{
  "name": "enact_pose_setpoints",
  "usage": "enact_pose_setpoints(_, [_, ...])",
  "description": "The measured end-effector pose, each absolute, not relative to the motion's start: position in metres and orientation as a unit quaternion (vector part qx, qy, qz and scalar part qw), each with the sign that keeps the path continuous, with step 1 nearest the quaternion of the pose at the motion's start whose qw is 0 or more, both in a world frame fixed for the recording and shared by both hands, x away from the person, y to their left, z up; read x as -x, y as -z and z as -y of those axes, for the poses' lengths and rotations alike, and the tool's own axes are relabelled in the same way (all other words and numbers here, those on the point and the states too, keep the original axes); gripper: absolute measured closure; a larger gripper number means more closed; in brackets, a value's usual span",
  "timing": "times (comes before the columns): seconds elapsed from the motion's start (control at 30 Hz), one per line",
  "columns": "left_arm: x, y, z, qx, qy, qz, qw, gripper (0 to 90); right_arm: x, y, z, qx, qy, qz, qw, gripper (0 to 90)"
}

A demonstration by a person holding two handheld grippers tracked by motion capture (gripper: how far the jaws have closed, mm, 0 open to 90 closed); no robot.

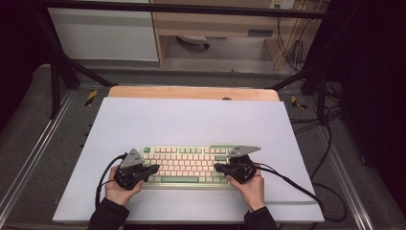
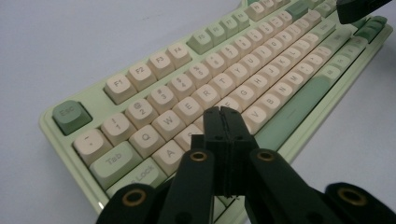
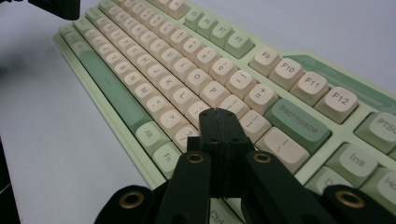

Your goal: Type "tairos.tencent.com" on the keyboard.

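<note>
The keyboard, green-framed with cream keys, lies near the front edge of the pale sheet covering the counter. The left tool hovers over its left end and the right tool over its right end, each held in a hand. Both tools are clenched with nothing between the jaws, which meet in a single blunt tip.

The likeliest slip, as I judge it, is a wrong or double keypress: the closed tip looks about as wide as one keycap, so a slightly off descent could catch two neighbouring keys. A push that is angled rather than straight down could also skid the keyboard across the smooth sheet.

The high view gives the overall layout, both hands and the trailing cables, but no key legends. The left gripper view shows its tip above the home row just right of A, and the right gripper view shows its tip over the punctuation keys left of Backspace. Whether either tip touches a key I cannot tell.
</note>
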State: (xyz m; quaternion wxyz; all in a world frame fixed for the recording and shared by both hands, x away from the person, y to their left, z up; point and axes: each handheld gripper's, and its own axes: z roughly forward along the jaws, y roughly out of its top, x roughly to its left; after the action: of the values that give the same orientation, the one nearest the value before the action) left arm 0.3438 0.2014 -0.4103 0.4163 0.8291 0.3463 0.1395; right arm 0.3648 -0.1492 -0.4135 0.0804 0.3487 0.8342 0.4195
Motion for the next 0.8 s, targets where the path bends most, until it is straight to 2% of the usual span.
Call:
enact_pose_setpoints(0.4, [-0.35, 0.413, -0.175, -0.844, -0.13, -0.33, 0.402, 90.0, -0.363, 0.414, 0.157, -0.352, -0.424, -0.83, 0.084, 90.0])
enact_pose_setpoints(0.8, [-0.352, 0.427, -0.175, -0.849, -0.12, -0.332, 0.394, 90.0, -0.362, 0.417, 0.156, -0.354, -0.422, -0.831, 0.08, 90.0])
